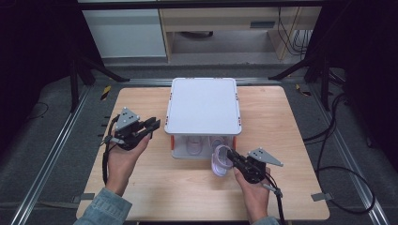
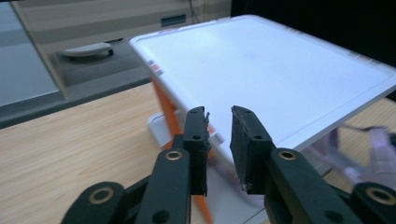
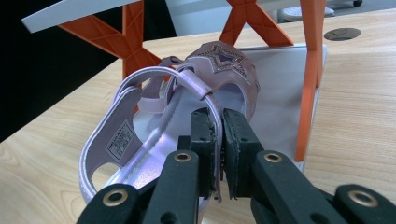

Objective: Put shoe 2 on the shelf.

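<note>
my right gripper [image 3: 217, 154] pinches the heel strap of the lilac sandal [image 3: 177, 116], which lies partly on the lower shelf of the white rack [image 1: 202, 107]. my left gripper [image 2: 219, 140] hovers beside the rack's top, jaws spread, holding nothing.

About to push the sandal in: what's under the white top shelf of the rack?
Under the top shelf, on the lower shelf, one pale sandal is visible beside the sandal in the right claw. The shelf covers everything farther back.
</note>
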Demonstrator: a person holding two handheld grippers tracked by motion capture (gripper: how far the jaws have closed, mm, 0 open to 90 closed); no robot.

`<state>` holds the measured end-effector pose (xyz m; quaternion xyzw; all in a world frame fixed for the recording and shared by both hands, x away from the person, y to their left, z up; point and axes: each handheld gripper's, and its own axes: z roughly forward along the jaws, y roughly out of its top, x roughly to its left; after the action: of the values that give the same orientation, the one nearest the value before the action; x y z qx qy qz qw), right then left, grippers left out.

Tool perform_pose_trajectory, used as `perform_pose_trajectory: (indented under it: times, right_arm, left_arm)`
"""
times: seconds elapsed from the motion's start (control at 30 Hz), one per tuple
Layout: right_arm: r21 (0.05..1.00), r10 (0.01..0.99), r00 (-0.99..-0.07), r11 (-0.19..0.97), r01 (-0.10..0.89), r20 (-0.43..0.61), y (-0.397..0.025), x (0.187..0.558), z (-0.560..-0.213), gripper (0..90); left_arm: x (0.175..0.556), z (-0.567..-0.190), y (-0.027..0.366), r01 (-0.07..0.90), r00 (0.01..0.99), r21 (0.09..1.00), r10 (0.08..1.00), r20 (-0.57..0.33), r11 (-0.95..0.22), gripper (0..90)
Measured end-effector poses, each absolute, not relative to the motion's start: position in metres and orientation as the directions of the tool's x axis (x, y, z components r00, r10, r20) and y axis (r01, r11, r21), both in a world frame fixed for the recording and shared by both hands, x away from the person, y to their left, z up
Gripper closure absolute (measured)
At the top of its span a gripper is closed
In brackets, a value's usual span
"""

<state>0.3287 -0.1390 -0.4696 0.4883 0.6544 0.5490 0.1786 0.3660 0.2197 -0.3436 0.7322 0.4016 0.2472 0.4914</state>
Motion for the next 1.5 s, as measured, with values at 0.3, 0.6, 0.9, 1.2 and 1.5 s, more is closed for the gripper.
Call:
perform_pose_trajectory:
  times: [0.3,0.6,0.9,1.2,1.5]
  right_arm:
    - [0.886,0.841,-0.417,-0.144,0.441,0.345,-0.130,0.343,-0.477,83.2]
    - [0.863,0.824,-0.388,-0.219,0.455,0.414,-0.118,0.353,-0.489,83.2]
    - [0.860,0.838,-0.355,-0.235,0.453,0.415,-0.116,0.366,-0.498,83.2]
    - [0.868,0.860,-0.340,-0.205,0.452,0.380,-0.115,0.370,-0.504,83.1]
    - [0.866,0.869,-0.335,-0.185,0.464,0.365,-0.113,0.373,-0.508,82.9]
  left_arm:
    - [0.382,-0.338,0.181,0.352,0.595,0.903,0.804,-0.014,-0.245,86.3]
    - [0.393,-0.352,0.159,0.385,0.603,0.881,0.798,-0.016,-0.273,87.2]
    - [0.397,-0.359,0.154,0.396,0.597,0.877,0.802,-0.022,-0.271,86.8]
    - [0.400,-0.366,0.150,0.404,0.593,0.872,0.805,-0.019,-0.277,86.8]
    - [0.400,-0.367,0.150,0.399,0.592,0.874,0.806,-0.013,-0.279,86.8]
